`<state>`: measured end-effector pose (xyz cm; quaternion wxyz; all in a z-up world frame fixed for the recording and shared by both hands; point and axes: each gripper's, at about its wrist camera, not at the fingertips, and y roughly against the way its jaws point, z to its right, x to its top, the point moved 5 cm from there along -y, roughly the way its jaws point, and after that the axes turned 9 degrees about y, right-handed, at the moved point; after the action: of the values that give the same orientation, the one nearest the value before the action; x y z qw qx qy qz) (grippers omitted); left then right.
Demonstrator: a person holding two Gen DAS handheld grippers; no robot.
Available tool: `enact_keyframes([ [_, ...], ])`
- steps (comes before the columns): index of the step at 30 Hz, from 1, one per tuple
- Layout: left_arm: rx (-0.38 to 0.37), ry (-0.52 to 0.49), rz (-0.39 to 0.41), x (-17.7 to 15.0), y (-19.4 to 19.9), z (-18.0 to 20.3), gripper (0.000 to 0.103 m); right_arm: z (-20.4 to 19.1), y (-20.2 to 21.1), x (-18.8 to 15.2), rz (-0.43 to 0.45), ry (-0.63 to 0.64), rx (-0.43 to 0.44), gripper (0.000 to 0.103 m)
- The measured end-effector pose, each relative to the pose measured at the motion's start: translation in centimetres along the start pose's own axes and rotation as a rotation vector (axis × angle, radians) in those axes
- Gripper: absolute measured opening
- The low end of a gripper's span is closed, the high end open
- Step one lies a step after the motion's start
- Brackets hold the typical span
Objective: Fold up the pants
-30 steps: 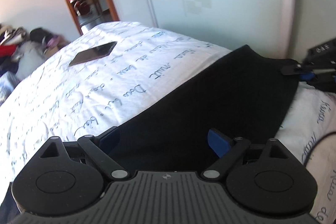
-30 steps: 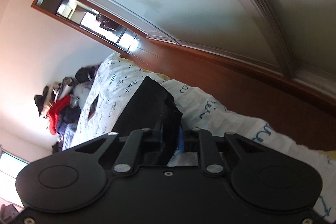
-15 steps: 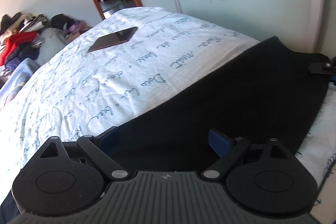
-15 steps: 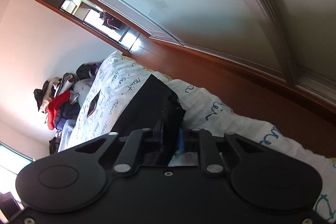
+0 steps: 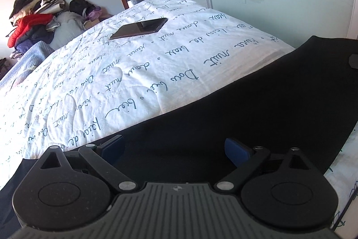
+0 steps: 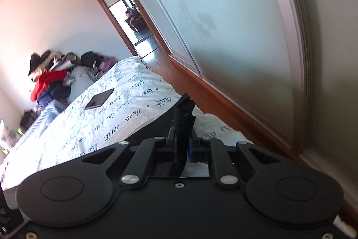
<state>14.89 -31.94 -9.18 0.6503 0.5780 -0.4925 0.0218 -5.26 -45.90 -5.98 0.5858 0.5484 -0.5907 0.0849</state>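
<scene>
your right hand-held gripper [image 6: 184,147] is clamped on the pants [image 5: 257,104] edge to lift it for folding; left hand-held gripper [image 5: 174,147] hovers, jaws apart, over the bed [image 5: 134,73].

A dark tablet [image 5: 139,28] lies on the otherwise open white bedspread [image 5: 89,91].

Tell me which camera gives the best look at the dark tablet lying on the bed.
The left wrist view: the tablet lies flat on the white printed bedspread, large, sharp and unobstructed. The right wrist view shows the same tablet, but smaller, tilted and slightly blurred.
</scene>
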Motion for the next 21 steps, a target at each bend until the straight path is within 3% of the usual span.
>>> enact_keyframes([
  [3, -0.041, 0.032, -0.013, 0.1, 0.4, -0.4, 0.098, -1.2, -0.1, 0.2, 0.007, 0.11, -0.029, 0.01],
  [6, -0.155, 0.16, -0.051, 0.7, 0.7, -1.6, 0.097, -3.2, -0.2, 0.0, 0.011, 0.283, -0.069, 0.011],
  [9, -0.277, 0.34, -0.121, 1.0, 0.2, -3.2, 0.097, -6.3, -0.5, -1.0, 0.006, 0.534, -0.102, 0.01],
  [14, -0.423, 0.572, -0.227, 0.3, -1.4, -4.8, 0.097, -11.8, -1.6, -5.6, -0.057, 0.999, -0.048, 0.011],
  [21, -0.549, 0.683, -0.27, 1.0, -1.7, -3.8, 0.097, -11.7, -2.1, -6.2, -0.033, 1.059, -0.103, 0.011],
])
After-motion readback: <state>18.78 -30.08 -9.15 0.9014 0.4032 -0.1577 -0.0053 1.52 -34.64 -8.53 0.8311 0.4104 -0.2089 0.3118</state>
